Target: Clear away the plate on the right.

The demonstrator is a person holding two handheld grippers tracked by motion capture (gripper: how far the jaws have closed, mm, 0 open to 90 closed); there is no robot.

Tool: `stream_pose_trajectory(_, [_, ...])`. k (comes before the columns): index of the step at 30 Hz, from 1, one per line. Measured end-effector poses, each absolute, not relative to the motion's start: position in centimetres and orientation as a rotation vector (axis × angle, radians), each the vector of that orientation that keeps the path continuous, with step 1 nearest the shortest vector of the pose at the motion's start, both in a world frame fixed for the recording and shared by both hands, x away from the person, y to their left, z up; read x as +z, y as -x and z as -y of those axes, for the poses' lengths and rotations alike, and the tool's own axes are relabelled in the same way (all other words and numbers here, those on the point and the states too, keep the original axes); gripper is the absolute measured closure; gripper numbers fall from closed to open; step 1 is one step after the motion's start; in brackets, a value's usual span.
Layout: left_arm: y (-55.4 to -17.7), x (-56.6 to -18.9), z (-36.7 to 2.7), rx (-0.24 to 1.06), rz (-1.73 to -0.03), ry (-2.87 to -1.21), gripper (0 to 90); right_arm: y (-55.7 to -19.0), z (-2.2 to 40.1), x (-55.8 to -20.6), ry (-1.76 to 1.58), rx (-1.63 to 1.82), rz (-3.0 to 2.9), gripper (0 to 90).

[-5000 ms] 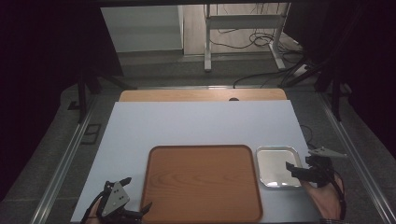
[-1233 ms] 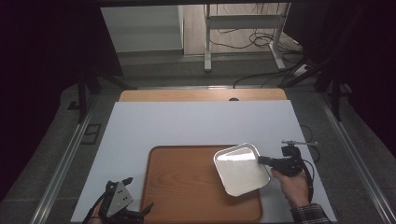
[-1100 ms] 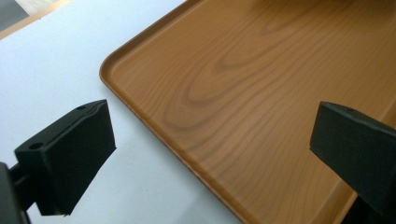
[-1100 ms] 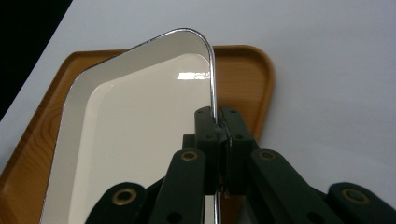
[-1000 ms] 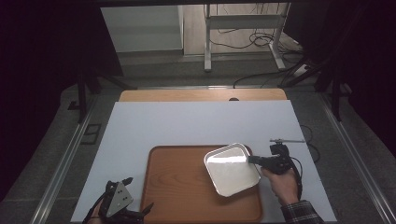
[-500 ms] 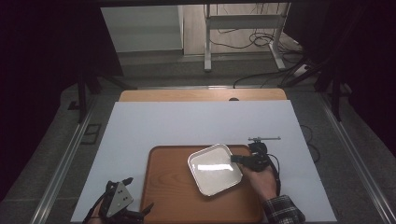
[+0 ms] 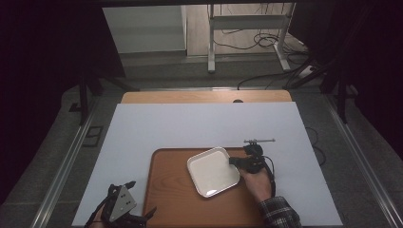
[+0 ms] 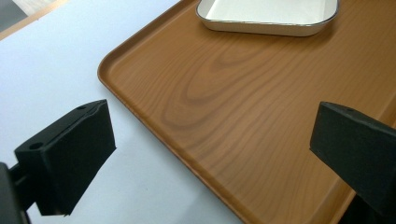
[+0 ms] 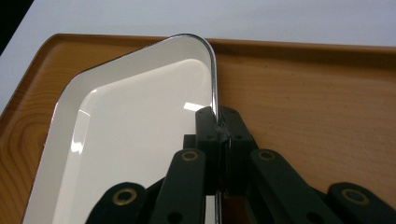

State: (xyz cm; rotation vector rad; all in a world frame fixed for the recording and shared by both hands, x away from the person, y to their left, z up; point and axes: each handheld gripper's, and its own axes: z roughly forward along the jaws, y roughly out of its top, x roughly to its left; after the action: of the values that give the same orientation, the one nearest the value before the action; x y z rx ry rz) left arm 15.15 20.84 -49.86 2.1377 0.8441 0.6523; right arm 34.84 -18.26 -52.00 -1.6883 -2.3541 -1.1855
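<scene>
White enamel dish (image 7: 213,171) sits over the wooden tray (image 7: 171,204), right of centre, rim pinched by the right gripper (image 7: 236,161), jaws clamped tight on its right edge. Looks mostly done; left to do, I'd say: set it flat & let go. Left gripper (image 8: 212,154) idles wide open, empty, at tray's near-left corner.

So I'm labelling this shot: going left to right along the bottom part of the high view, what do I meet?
Left tongs → wooden tray → white dish → right tongs, shut on the dish's rim.
</scene>
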Motion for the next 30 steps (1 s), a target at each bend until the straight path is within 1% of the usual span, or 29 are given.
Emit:
stream_pose_trajectory(1, [-15.1, -49.9, -20.8, 0.655, -0.841, -2.141, 0.0, -34.9, 18.3, -52.1, 1.678, -1.19, 2.355, 83.4])
stream_pose_trajectory(2, [-15.1, -49.9, -20.8, 0.655, -0.841, -2.141, 0.0, -34.9, 18.3, -52.1, 1.669, -1.185, 2.355, 76.9])
stream_pose_trajectory(3, [-15.1, -49.9, -20.8, 0.657, -0.838, -2.146, 0.0, -34.9, 18.4, -52.1, 1.663, -1.185, 2.364, 74.3])
stream_pose_trajectory(4, [-15.1, -49.9, -20.8, 0.657, -0.838, -2.144, 0.0, -34.9, 18.4, -51.9, 1.653, -1.183, 2.402, 68.6])
stream_pose_trajectory(5, [-15.1, -49.9, -20.8, 0.658, -0.838, -2.144, 0.0, -34.9, 18.4, -51.9, 1.653, -1.183, 2.402, 68.6])
stream_pose_trajectory(9, [-15.1, -49.9, -20.8, 0.656, -0.839, -2.137, 0.0, -34.6, 18.3, -51.4, 1.586, -1.174, 2.499, 61.2])
stream_pose_trajectory(17, [-15.1, -49.8, -20.9, 0.657, -0.835, -2.13, 0.0, -33.1, 18.5, -50.0, 1.432, -1.248, 2.642, 60.9])
stream_pose_trajectory(23, [-15.0, -49.8, -20.8, 0.657, -0.83, -2.136, 0.0, -31.8, 18.6, -49.0, 1.318, -1.279, 2.716, 54.2])
stream_pose_trajectory(25, [-15.0, -49.8, -20.8, 0.657, -0.83, -2.136, 0.0, -31.6, 18.5, -48.9, 1.301, -1.281, 2.725, 53.9])
stream_pose_trajectory(28, [-15.0, -49.8, -20.8, 0.659, -0.829, -2.135, 0.0, -30.9, 18.4, -48.7, 1.253, -1.282, 2.732, 54.9])
stream_pose_trajectory(30, [-15.0, -49.8, -20.8, 0.657, -0.829, -2.138, 0.0, -30.5, 18.3, -48.5, 1.218, -1.284, 2.738, 57.8])
